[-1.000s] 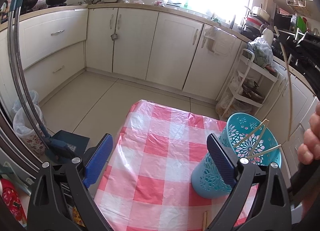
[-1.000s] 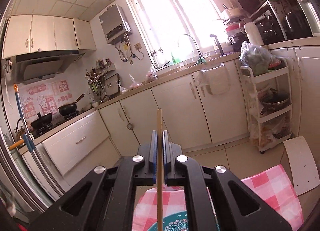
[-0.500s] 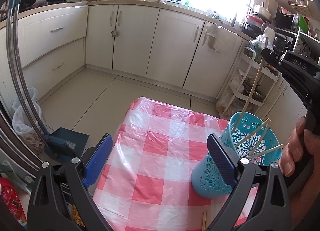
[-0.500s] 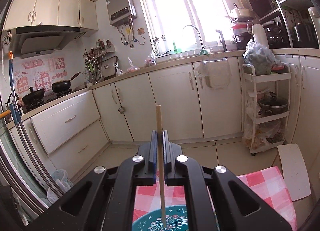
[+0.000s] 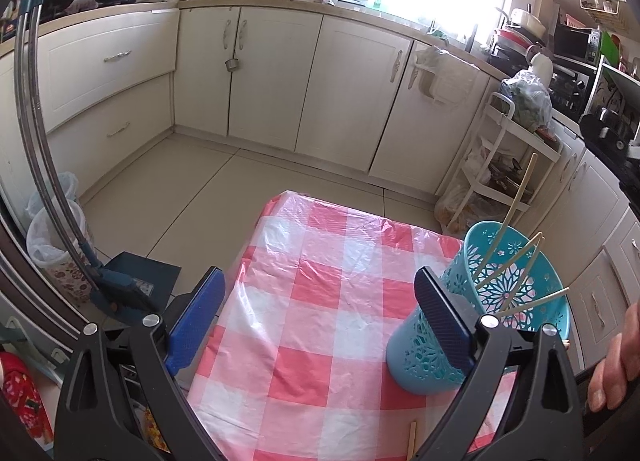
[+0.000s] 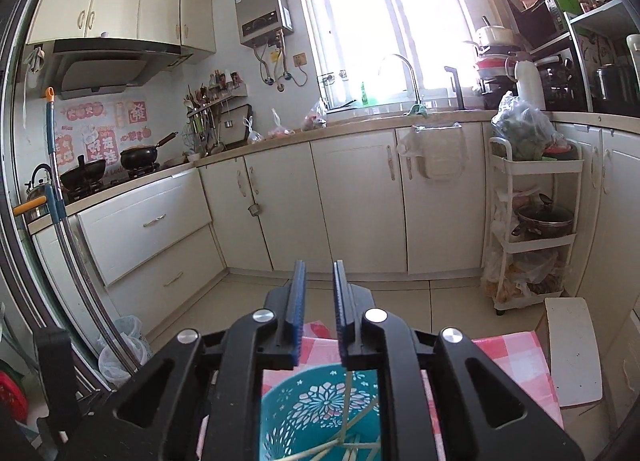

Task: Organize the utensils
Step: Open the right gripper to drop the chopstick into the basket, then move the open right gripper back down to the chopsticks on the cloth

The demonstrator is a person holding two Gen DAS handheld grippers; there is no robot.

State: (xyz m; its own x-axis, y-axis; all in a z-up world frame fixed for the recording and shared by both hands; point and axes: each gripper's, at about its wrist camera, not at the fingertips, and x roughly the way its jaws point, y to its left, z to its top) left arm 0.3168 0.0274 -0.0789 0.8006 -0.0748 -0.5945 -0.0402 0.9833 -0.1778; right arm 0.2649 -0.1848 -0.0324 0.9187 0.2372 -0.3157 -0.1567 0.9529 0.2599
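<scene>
A teal perforated utensil holder [image 5: 472,325] stands on the red-and-white checked tablecloth [image 5: 320,301] at the right. Several wooden chopsticks [image 5: 516,261] lean inside it. The holder also shows from above in the right wrist view [image 6: 312,409], with chopsticks [image 6: 346,405] in it. My left gripper [image 5: 320,313] is open and empty, its right finger [image 5: 440,317] beside the holder. My right gripper [image 6: 318,301] is open a little and empty, directly above the holder. One loose chopstick end [image 5: 412,439] lies on the cloth at the near edge.
Cream kitchen cabinets [image 5: 280,73] ring the room beyond the table. A white trolley rack [image 5: 504,165] stands at the right. A dustpan and broom [image 5: 120,285] and a lined bin [image 5: 52,237] stand on the floor at the left.
My right gripper has opened and let go of the chopstick it held upright. That chopstick now leans in the holder. The left gripper has hardly moved.
</scene>
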